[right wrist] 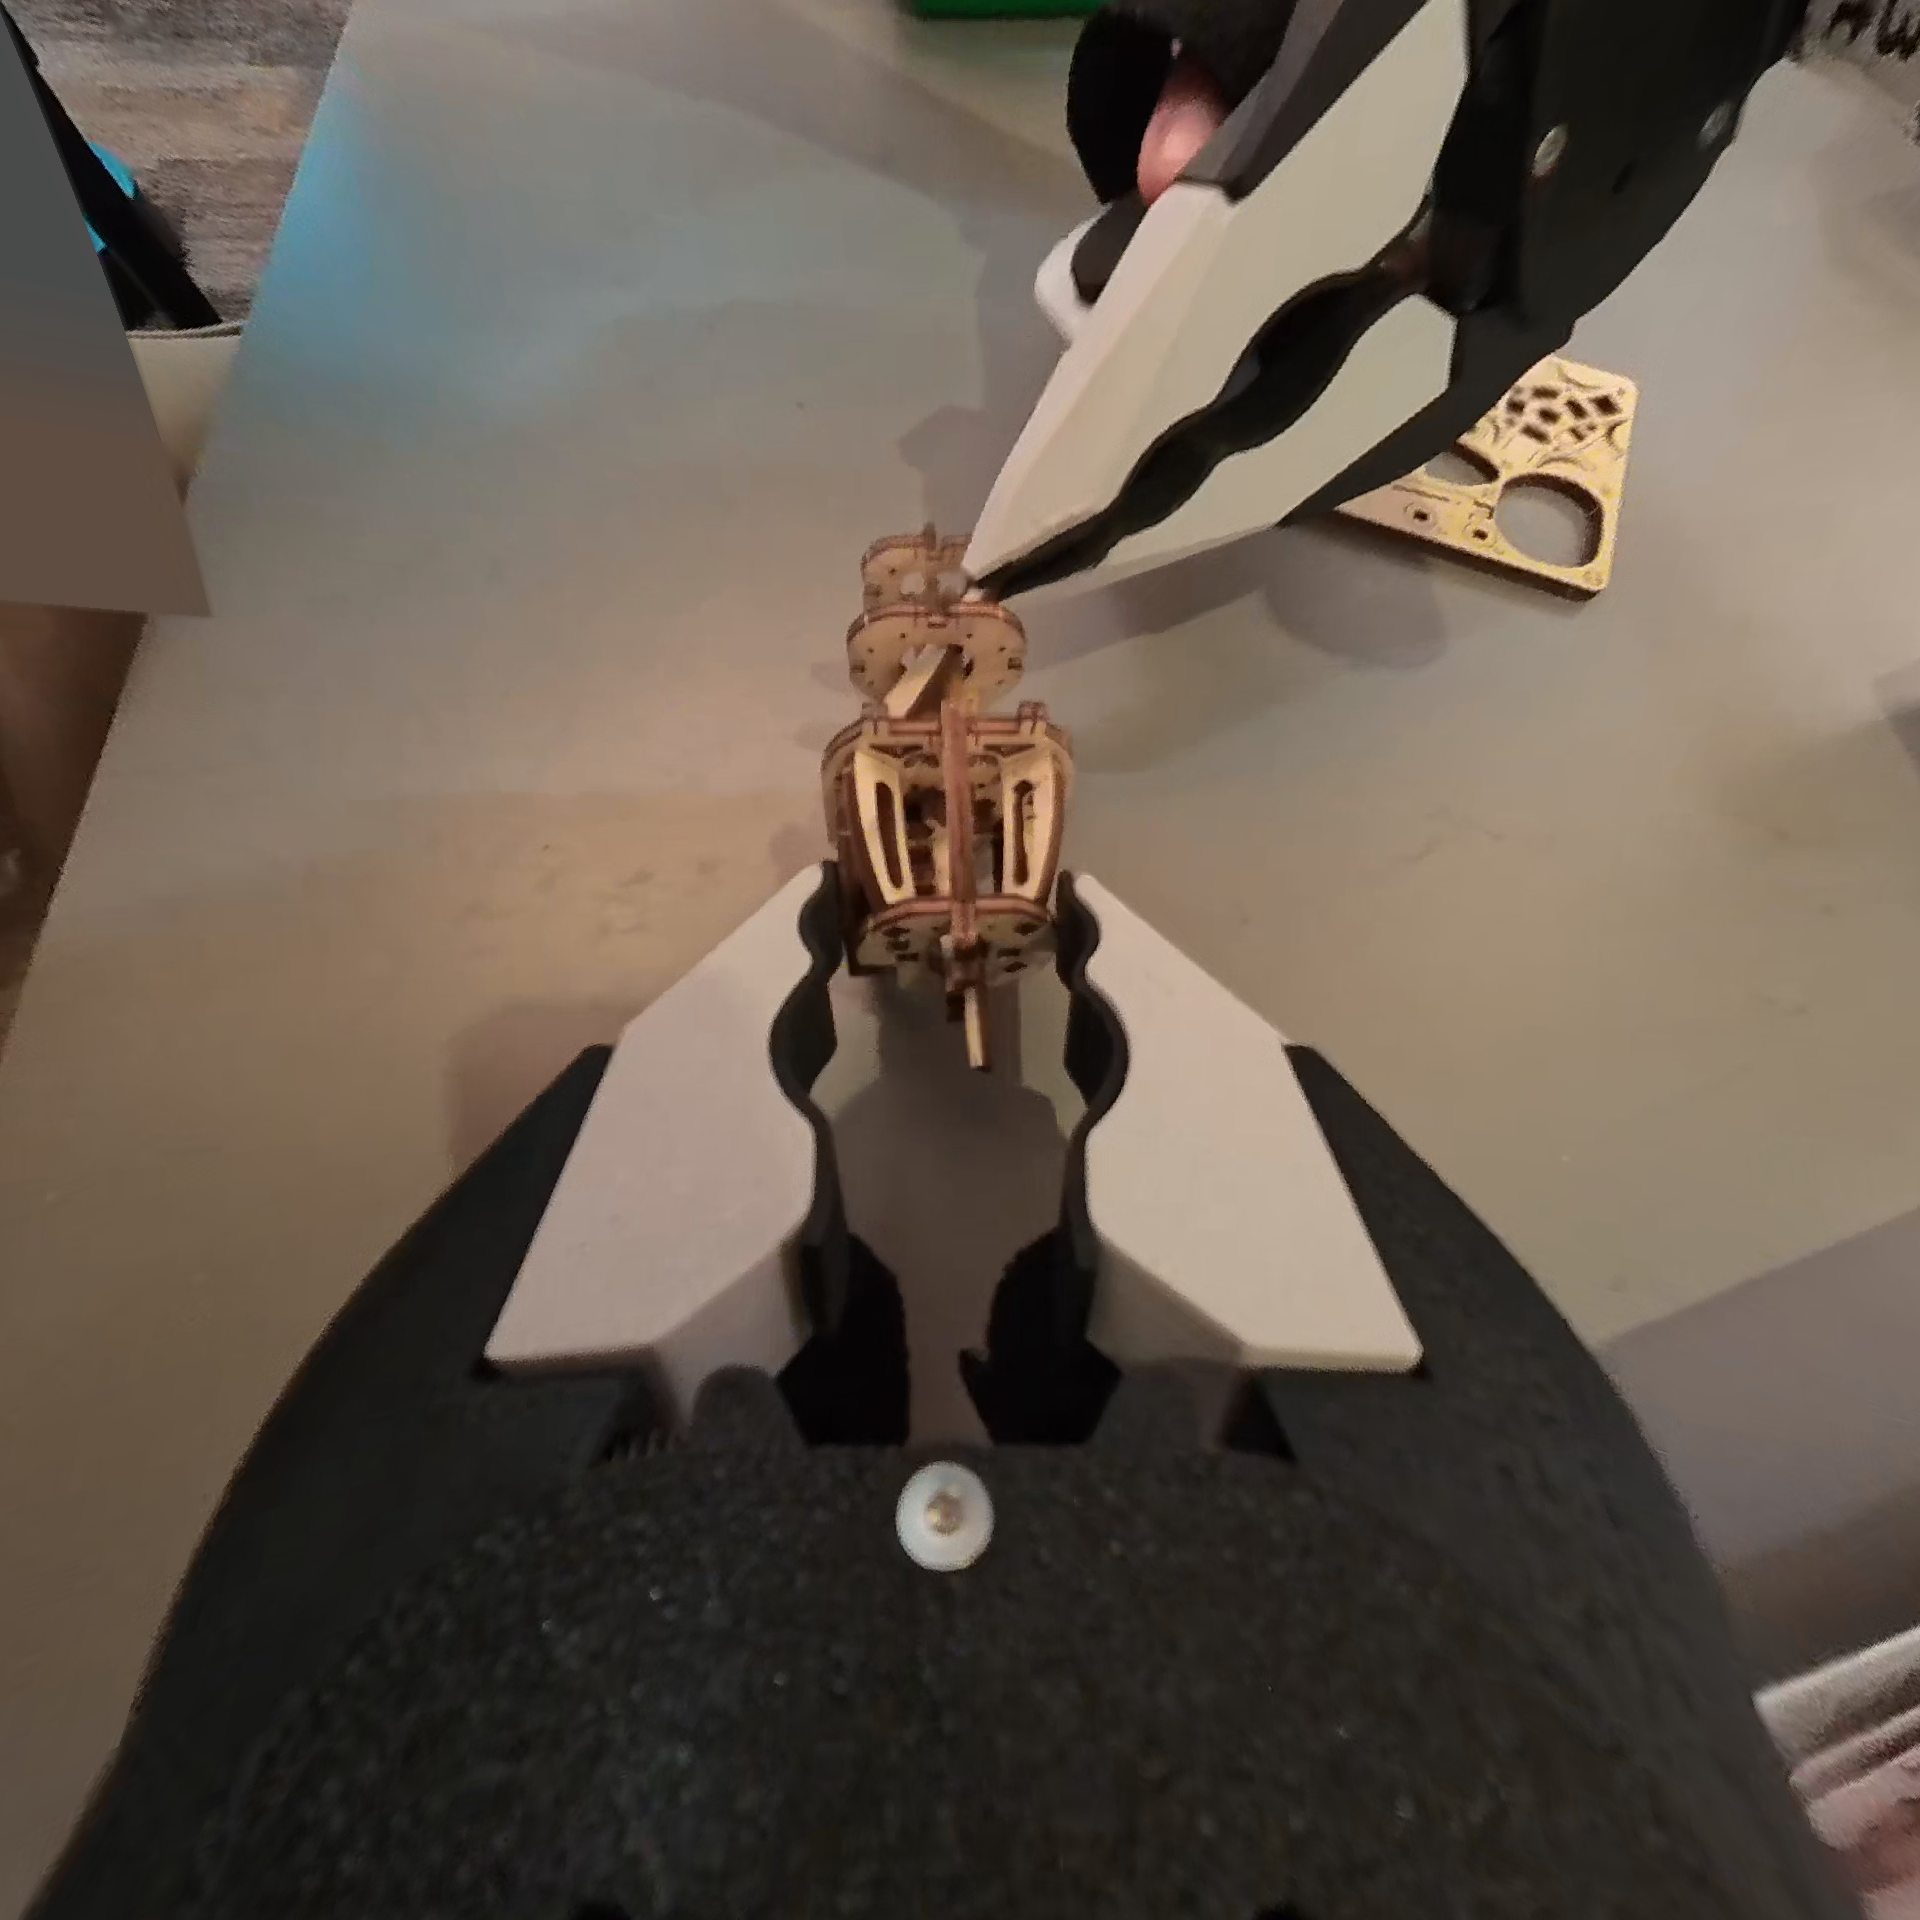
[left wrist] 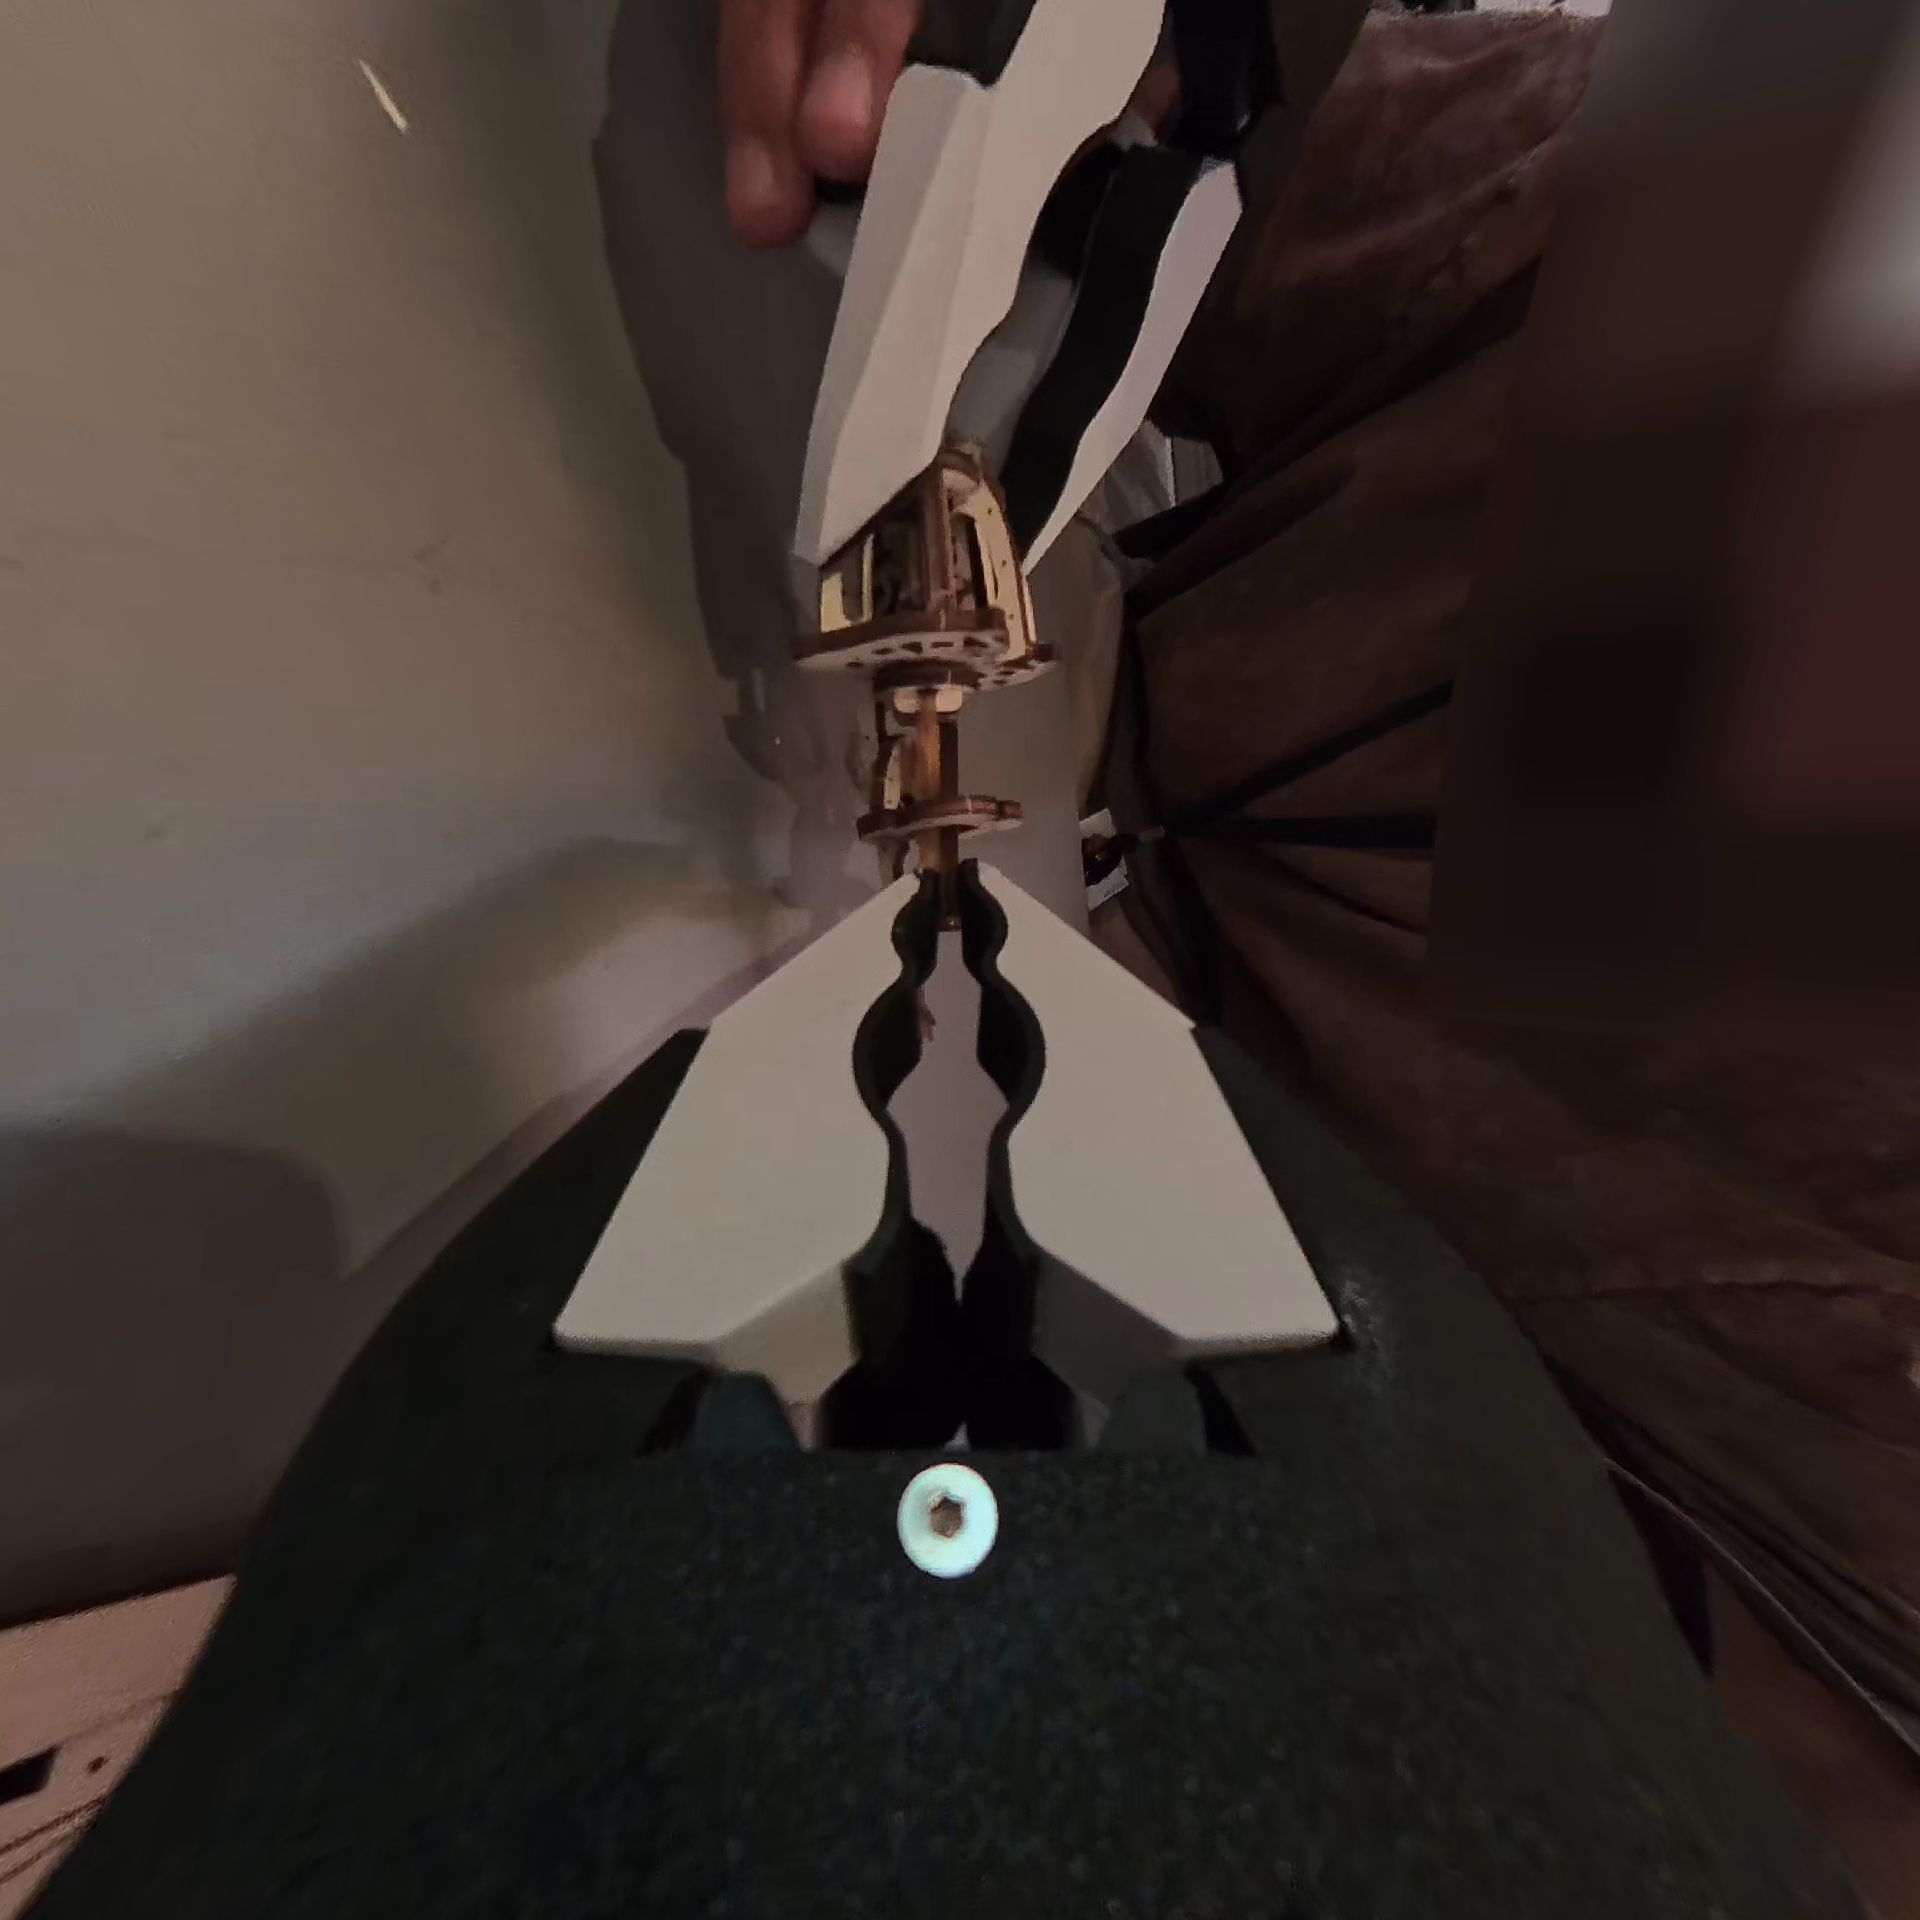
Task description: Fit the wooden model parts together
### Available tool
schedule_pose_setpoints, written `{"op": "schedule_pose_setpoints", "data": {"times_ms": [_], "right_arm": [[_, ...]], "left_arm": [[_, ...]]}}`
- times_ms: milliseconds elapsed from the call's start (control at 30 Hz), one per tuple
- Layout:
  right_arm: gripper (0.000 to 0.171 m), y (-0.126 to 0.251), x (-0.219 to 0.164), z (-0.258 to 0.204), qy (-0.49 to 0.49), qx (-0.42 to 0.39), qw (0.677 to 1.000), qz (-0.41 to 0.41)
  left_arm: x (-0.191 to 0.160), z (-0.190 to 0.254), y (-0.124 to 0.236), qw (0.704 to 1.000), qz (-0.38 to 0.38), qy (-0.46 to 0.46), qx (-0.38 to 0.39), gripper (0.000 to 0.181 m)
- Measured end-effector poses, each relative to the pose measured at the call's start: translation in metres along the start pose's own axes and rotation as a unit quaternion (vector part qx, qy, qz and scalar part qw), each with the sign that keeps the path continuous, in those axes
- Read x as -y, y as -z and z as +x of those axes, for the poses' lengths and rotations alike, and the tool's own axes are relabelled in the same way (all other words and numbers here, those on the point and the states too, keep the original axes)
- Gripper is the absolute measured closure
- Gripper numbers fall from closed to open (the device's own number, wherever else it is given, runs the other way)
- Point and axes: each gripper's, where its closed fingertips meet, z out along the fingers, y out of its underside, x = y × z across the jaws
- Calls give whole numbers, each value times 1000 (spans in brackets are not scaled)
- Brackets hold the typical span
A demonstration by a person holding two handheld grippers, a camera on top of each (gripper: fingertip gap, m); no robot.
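Claw (left wrist: 940,891) hides wooden peg's (left wrist: 938,831) end

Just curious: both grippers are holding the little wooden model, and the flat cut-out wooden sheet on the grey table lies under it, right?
Not quite. In the right wrist view, the flat cut-out wooden sheet lies off to the side on the grey table, not under the little wooden model. Both grippers do hold it.

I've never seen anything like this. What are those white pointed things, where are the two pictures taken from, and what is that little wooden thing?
No robot here: a person holds two hand-held grippers, each with a camera looking along its two white fingers. The left wrist view shows the left gripper pinching the thin end of a small wooden model. The right wrist view shows the right gripper clamping the model's wide body, with the left one reaching in from the upper right. The model is held above a grey table. On the table lies a flat wooden sheet with cut-out holes.
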Motion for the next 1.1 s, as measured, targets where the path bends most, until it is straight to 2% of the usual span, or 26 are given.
{"op": "schedule_pose_setpoints", "data": {"times_ms": [33,267,367,567,667,733,800,867,900,967,1100], "right_arm": [[132,0,-1,-1,-3,4,1000,-4],[133,-3,-13,-4,-28,26,999,-36],[133,-2,-16,-2,-36,25,998,-43],[133,1,-14,-2,-41,25,998,-42],[134,0,-13,-4,-44,30,998,-43],[133,2,-14,-2,-45,24,998,-45],[133,4,-15,1,-46,21,998,-45],[134,6,-15,2,-50,21,998,-40],[134,6,-14,2,-52,24,998,-37],[134,5,-14,2,-55,27,998,-34],[134,5,-13,2,-52,26,998,-32]], "left_arm": [[1,0,1,1000,4,-2,1,181],[8,1,-5,999,35,-30,0,181],[18,0,2,996,74,-39,5,181],[19,-9,8,994,102,-34,30,181],[34,-9,12,987,150,-47,43,175],[37,-3,15,984,164,-52,39,164],[35,-13,19,979,170,-57,100,153],[23,-25,18,964,149,-104,195,154],[17,-27,15,957,134,-125,226,160],[10,-24,7,954,119,-143,236,164],[4,-30,5,960,96,-120,235,160]]}}
